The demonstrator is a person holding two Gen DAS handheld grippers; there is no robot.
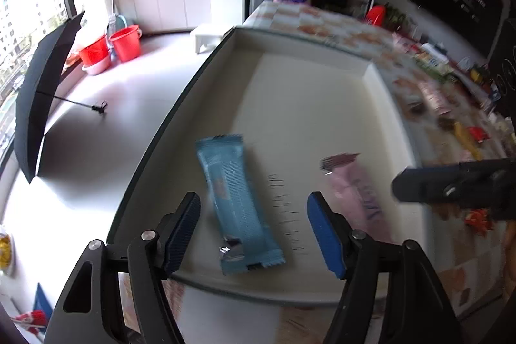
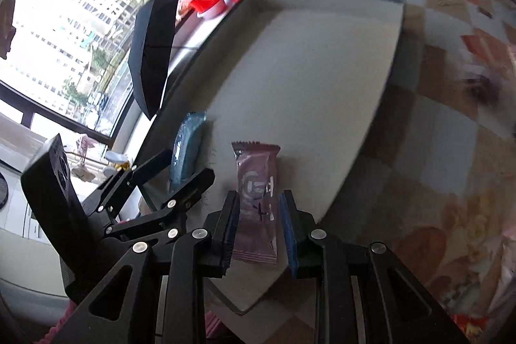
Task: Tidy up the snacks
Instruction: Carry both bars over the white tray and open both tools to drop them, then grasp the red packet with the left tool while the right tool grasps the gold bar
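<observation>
Fig. Both bars lie inside white tray [image 1: 380, 92], near its front rim. Left tool [image 1: 253, 226] wide open, holds nothing; blue snack bar [image 1: 235, 202] loose w/ foil end crumpled. Right tool [image 2: 258, 229] part-open astride mauve snack bar [image 2: 258, 202], pads apparently off wrapper. Advice: lift tools straight up, avoid dragging bars; keep bars parallel.

Blue bar [image 1: 240, 205] and purple bar [image 2: 257, 202] lie in tray [image 1: 309, 92].

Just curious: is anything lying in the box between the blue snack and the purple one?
No, only bare box floor separates the blue snack from the purple snack, seen from the left wrist.
</observation>
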